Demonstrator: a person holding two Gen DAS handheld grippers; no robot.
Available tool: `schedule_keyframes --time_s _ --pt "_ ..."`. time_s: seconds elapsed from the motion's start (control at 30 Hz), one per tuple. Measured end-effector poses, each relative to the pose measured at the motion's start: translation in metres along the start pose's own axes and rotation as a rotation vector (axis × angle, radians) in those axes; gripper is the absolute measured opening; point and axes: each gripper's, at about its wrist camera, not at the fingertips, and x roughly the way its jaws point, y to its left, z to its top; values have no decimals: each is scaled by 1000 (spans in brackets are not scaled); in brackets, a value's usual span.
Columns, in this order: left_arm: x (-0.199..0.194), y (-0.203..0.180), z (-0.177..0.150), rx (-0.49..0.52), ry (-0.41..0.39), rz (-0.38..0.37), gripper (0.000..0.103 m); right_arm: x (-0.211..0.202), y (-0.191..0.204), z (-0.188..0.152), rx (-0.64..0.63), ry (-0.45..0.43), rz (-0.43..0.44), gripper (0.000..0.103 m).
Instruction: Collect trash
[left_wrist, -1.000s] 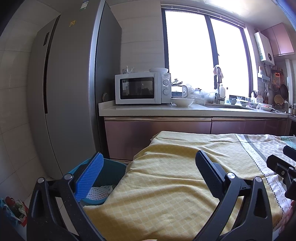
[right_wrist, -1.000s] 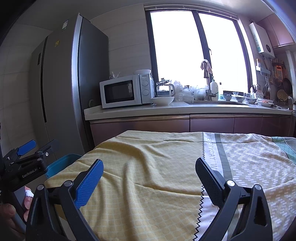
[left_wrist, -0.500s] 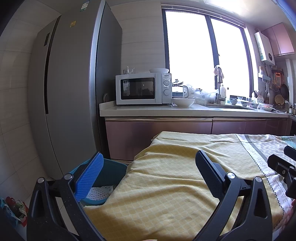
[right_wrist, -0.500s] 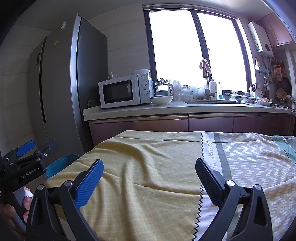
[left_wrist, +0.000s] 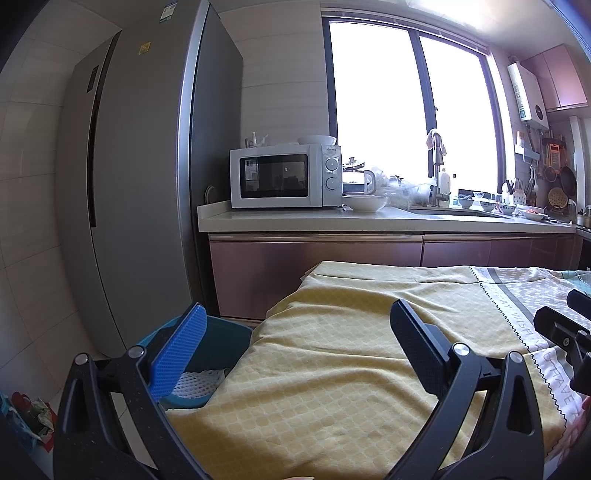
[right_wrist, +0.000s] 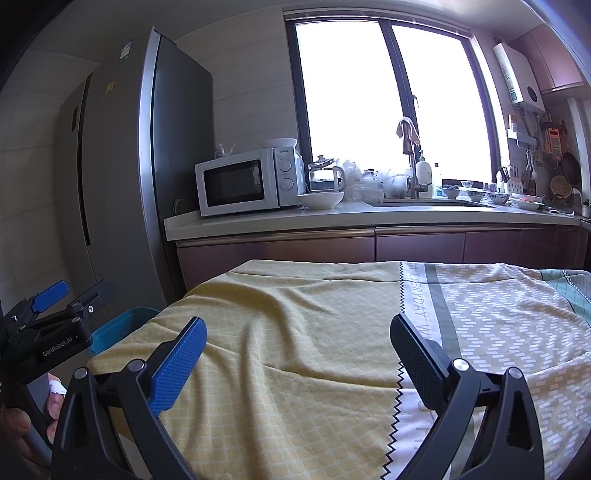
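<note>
A blue bin (left_wrist: 218, 347) stands on the floor left of the table, with a white mesh wrapper (left_wrist: 201, 382) inside; its rim (right_wrist: 118, 326) also shows in the right wrist view. My left gripper (left_wrist: 295, 347) is open above the table's left edge, its blue finger over the bin. My right gripper (right_wrist: 297, 350) is open over the yellow tablecloth (right_wrist: 295, 332), holding nothing. No loose trash shows on the cloth. In the right wrist view the left gripper (right_wrist: 70, 295) appears at the far left, held by a hand (right_wrist: 22, 424).
A tall grey fridge (left_wrist: 147, 166) stands at left. A counter (left_wrist: 369, 219) behind the table carries a white microwave (left_wrist: 284, 176), a bowl (left_wrist: 365, 203), a sink and dishes. Colourful bags (left_wrist: 26, 417) lie on the floor at lower left.
Both views shift very slightly; the right gripper has drifted a little to the left. Both grippers stay open and nothing was picked up.
</note>
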Motion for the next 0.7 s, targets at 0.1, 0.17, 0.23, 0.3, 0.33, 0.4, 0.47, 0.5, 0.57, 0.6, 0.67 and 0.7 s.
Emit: schedule_keyframes --time_s 0.1,0.17,0.23,0.3,0.33,0.4,0.47,0.5,0.57,0.6,0.67,0.7 --pt "0 0 0 -1 1 0 98 0 0 0 0 0 -1 96" --pt "0 0 0 1 -1 0 98 0 0 0 -1 -1 -1 96" --pt "0 0 0 0 -1 0 98 0 0 0 -1 1 -2 96" --pt "0 0 0 0 0 0 98 0 1 0 -1 -1 -2 96" --pt "1 0 0 -1 0 0 98 0 1 0 -1 -1 -2 96" --pt "1 0 0 0 0 0 98 0 1 0 0 -2 -1 96" --pt "1 0 0 -1 0 -1 98 0 0 0 0 0 -1 96" --pt "1 0 0 0 0 0 98 0 0 0 0 0 -1 96" --pt "0 0 0 -1 0 0 98 -1 0 0 1 0 -2 96" --pt "0 -1 0 0 0 -1 98 -1 0 0 0 0 -2 96" --pt "1 -1 -1 0 1 0 98 -1 0 0 1 -1 -2 96" --pt "1 -1 -1 0 1 -1 98 -1 0 0 1 0 -2 96"
